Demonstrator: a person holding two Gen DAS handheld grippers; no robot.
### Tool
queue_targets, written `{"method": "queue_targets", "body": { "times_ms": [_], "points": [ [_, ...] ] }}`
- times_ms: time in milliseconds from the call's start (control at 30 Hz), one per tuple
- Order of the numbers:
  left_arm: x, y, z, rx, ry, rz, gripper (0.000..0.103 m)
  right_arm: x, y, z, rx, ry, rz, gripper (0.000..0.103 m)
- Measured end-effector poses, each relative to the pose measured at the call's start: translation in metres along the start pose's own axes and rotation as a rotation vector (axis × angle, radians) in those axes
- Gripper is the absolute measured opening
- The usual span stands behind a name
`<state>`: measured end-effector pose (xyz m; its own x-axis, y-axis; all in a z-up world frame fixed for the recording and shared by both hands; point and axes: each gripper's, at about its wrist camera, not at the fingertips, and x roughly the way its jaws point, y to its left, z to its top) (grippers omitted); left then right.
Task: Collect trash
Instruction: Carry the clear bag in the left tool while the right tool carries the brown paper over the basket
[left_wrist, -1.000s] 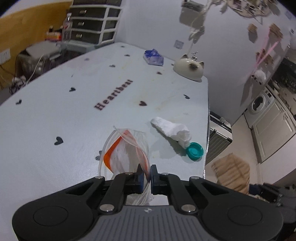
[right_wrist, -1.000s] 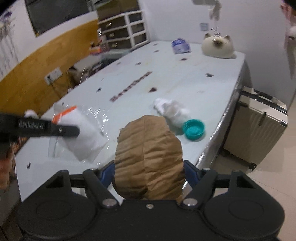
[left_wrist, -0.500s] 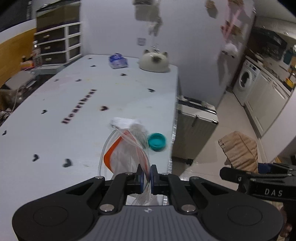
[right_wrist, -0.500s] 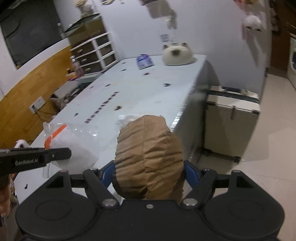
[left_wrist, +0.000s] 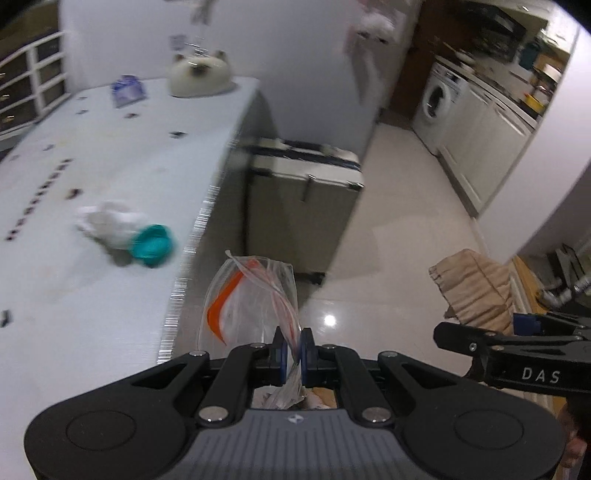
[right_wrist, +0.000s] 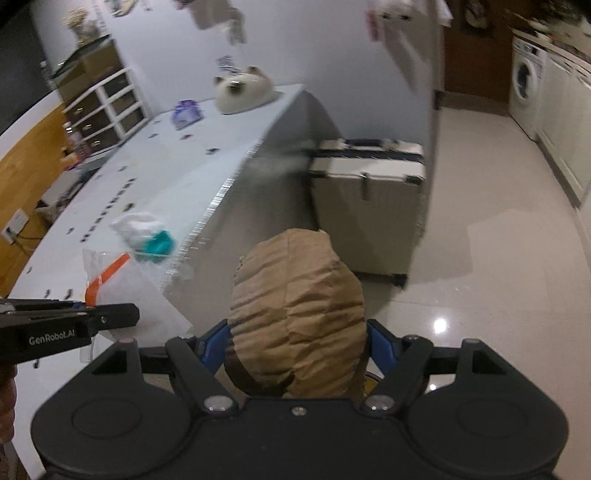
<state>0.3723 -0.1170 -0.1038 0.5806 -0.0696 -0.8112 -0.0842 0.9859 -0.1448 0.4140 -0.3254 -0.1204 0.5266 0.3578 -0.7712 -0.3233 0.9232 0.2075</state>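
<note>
My left gripper (left_wrist: 291, 345) is shut on a clear zip bag with an orange strip (left_wrist: 243, 299) and holds it in the air past the table's right edge. My right gripper (right_wrist: 297, 343) is shut on a crumpled brown paper bag (right_wrist: 297, 306), also off the table, over the floor. The paper bag shows in the left wrist view (left_wrist: 474, 288) and the zip bag in the right wrist view (right_wrist: 118, 284). A crumpled white tissue (left_wrist: 107, 221) and a teal cap (left_wrist: 152, 245) lie on the white table (left_wrist: 92, 295) near its right edge.
A pale suitcase (left_wrist: 303, 199) stands on the floor against the table's end. A cat-shaped white object (left_wrist: 199, 75) and a blue packet (left_wrist: 127, 90) sit at the table's far end. A washing machine (left_wrist: 437, 98) and cabinets line the right wall. Tiled floor (left_wrist: 399, 229) lies beyond.
Both grippers have swung right, off the table and over the floor, still holding the zip bag and the paper bag. The tissue and cap stay on the table.
</note>
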Motion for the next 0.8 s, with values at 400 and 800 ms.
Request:
{"method": "queue_targets", "body": {
  "times_ms": [400,800],
  "points": [
    [0.102,-0.068,-0.033,0.106,0.153,-0.083,0.006,0.036,-0.092,-0.063,0.159,0.103,-0.122,0.077],
    [0.231,-0.063,-0.105,0.116,0.282,-0.061,0.006,0.138,-0.14,-0.147,0.228,0.209,-0.182,0.075]
  ]
}}
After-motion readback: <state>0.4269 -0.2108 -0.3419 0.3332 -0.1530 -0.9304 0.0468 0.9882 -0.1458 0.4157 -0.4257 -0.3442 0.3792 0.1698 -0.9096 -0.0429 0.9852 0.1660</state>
